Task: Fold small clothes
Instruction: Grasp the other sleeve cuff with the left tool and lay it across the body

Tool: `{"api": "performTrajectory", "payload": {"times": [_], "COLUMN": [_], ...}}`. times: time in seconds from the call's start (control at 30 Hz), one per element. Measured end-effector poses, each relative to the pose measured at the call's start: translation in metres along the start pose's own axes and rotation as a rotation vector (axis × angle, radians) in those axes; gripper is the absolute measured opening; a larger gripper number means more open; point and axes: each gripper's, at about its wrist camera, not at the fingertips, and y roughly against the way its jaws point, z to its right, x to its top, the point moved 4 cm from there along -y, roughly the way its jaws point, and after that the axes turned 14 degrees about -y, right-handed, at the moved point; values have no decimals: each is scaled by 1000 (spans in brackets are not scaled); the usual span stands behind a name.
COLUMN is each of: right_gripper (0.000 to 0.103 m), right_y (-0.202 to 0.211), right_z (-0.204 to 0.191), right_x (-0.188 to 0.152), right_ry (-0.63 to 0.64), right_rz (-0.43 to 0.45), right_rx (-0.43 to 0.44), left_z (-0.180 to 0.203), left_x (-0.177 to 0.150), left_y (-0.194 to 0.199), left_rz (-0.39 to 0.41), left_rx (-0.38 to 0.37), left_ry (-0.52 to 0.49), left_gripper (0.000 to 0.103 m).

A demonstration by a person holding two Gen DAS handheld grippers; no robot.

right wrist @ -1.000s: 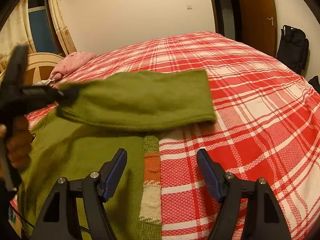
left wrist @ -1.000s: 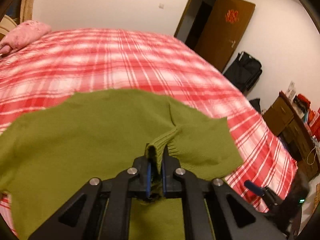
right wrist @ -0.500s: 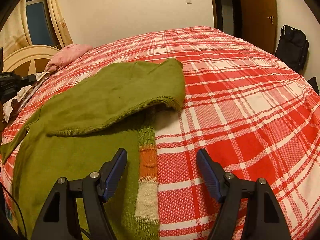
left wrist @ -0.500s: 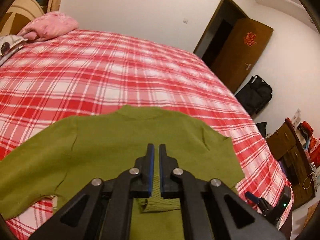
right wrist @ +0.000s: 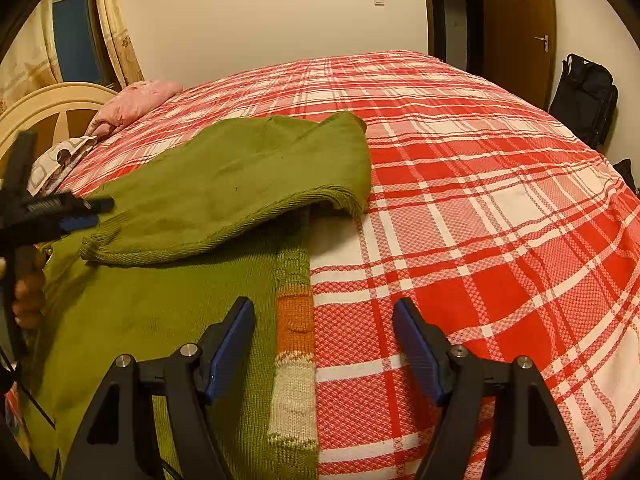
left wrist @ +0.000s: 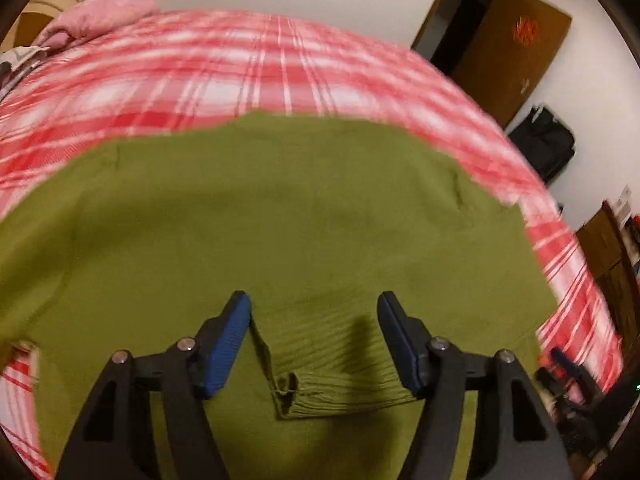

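An olive green knitted sweater (left wrist: 280,216) lies flat on the red plaid bed (left wrist: 200,64). My left gripper (left wrist: 316,320) hovers low over it and its jaws are opening. The ribbed sleeve cuff (left wrist: 296,392) lies loose on the sweater between the fingers, with neither pad pressing it. In the right wrist view the sleeve (right wrist: 240,184) lies folded across the sweater's body (right wrist: 132,312), and the left gripper (right wrist: 102,211) sits at its cuff end. My right gripper (right wrist: 324,332) is open and empty above the sweater's striped orange and white edge band (right wrist: 294,320).
A pink pillow (right wrist: 140,98) and a cream headboard (right wrist: 48,108) are at the bed's far left. A person's hand (right wrist: 28,300) holds the left gripper. A black bag (right wrist: 584,96) stands by the brown door (right wrist: 516,20). Bare plaid bedding (right wrist: 480,220) stretches to the right.
My left gripper has let go of the sleeve cuff, opened wide and dropped toward the sweater. The sleeve has gone from hanging in the air to lying folded. The right gripper has stayed put.
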Motion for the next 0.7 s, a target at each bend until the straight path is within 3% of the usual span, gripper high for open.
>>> {"api": "performTrajectory", "payload": {"times": [0.03,0.07,0.1,0.13,0.17,0.3,0.53,0.7], "right_gripper": [73,73,73,73,73,73,73,73], "right_y": [1,1,1,1,1,2,1,0], "right_z": [0,-1,-1,-1,-1,0,0,-2], "right_x": [0,0,0,0,-1,0,0,-2], "right_ry": [1,2,3,3,3,4,9,17], "right_rz": [1,3,6,6,5,6,3,2], "right_rx": [1,3,4,5,4,3,-6,-12], "left_z": [4,10,12,13,13,9,-36,-61], "left_x": [-1,-1,0,1,3,13,29,26], "left_y": [-2,-2,-1,1,6,38,103,98], "left_rz": [7,18,20,22,22,106,230,209], "left_rx": [37,74,62,36,3,2,0,42], "left_ry": [-35,-85,-96,-93,-79,-103,-24,-1], "left_gripper": [60,44,32,8,8,8,8,8]}}
